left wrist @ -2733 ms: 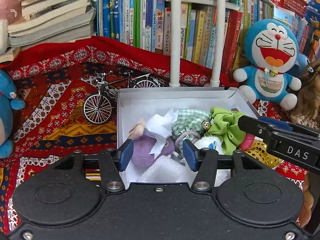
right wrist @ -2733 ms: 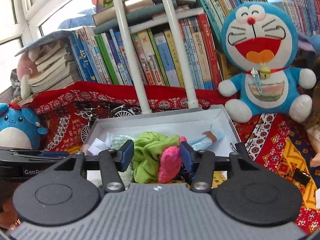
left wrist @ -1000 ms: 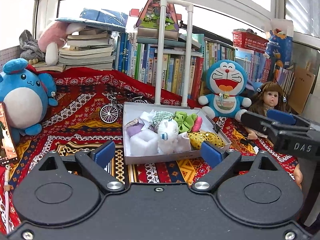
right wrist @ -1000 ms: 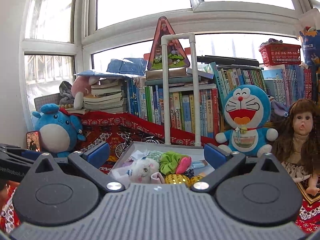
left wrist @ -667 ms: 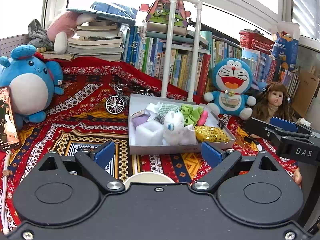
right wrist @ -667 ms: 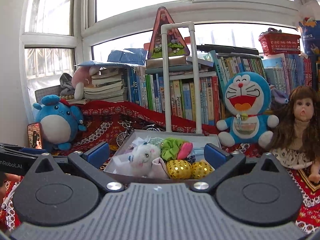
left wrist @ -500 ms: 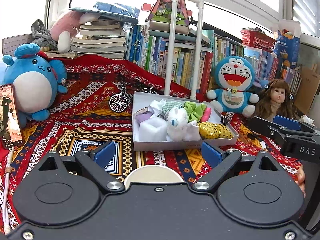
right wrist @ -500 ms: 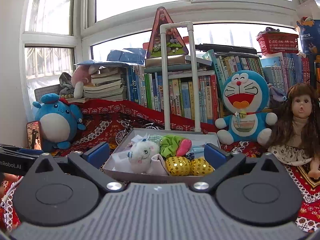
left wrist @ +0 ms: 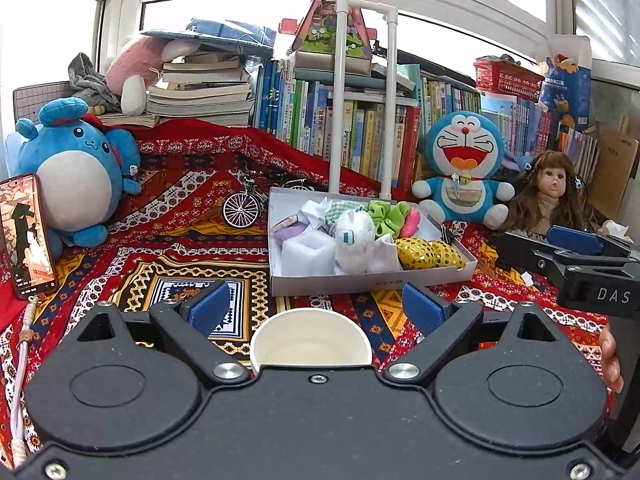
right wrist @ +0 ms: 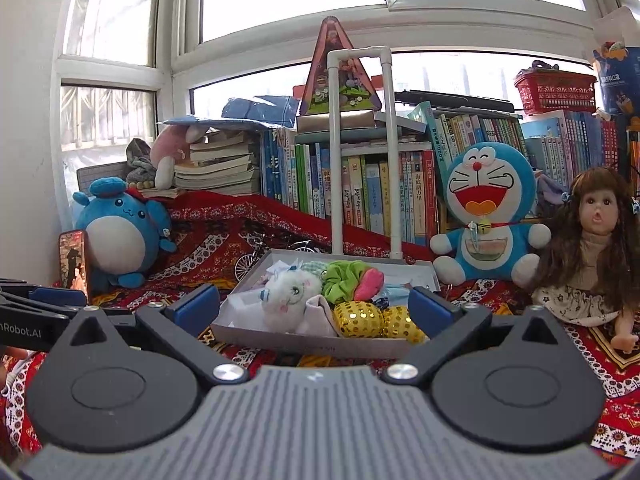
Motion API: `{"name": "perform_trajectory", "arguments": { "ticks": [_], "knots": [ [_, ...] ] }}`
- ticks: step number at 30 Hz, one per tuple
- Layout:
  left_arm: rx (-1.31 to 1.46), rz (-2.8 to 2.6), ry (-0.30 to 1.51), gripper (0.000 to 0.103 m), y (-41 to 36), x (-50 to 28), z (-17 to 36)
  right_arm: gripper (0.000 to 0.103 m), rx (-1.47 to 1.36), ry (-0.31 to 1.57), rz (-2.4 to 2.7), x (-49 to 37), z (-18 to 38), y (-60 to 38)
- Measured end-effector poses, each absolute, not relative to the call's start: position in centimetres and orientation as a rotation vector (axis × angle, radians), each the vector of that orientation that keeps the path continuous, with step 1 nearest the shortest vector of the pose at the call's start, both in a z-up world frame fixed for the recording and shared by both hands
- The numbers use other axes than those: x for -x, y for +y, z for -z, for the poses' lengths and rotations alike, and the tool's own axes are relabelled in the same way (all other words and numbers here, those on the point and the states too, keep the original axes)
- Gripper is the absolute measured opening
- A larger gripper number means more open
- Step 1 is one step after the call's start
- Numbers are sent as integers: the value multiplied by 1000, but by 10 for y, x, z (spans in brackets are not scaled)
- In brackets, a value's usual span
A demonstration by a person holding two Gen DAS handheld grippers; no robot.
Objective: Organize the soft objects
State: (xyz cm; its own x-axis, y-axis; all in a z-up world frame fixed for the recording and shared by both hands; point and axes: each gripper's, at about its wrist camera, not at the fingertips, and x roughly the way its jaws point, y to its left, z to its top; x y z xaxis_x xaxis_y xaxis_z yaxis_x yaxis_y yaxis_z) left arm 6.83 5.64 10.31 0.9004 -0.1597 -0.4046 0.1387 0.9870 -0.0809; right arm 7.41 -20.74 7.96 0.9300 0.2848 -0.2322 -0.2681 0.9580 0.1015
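A: Where do your tools stand, and where are the soft things?

B: Both tools, left (left wrist: 316, 306) and right (right wrist: 315, 306), are spread wide and hold nothing. Both hang well back from the box (left wrist: 372, 278). The soft things lie heaped in it: white plush (left wrist: 354, 240), green scrunchie (left wrist: 386, 214), pink piece (right wrist: 369, 284), gold sequin pouches (right wrist: 358, 319) at the near right.

A: What could go wrong from here?

B: Three risks, judged from the layout. First, a cup (left wrist: 310, 338) stands upright just under your left tool; drop that tool straight down and a finger would likely clip its rim and tip it. Second, the heap is packed so that pieces touch and overlap; a wide closure on one would probably drag a neighbour out over the low wall. Third, the toy bicycle (left wrist: 250, 204) sits just beside the box's far left corner, and the phone (left wrist: 26, 236) leans at far left; a broad leftward sweep could knock either.
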Motion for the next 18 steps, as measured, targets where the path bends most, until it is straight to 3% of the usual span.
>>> {"name": "perform_trajectory", "arguments": {
  "ticks": [18],
  "knots": [
    [54,101,411,93,64,-34,-78,103,-45,290,-253,-45,-50,-202]
  ]
}}
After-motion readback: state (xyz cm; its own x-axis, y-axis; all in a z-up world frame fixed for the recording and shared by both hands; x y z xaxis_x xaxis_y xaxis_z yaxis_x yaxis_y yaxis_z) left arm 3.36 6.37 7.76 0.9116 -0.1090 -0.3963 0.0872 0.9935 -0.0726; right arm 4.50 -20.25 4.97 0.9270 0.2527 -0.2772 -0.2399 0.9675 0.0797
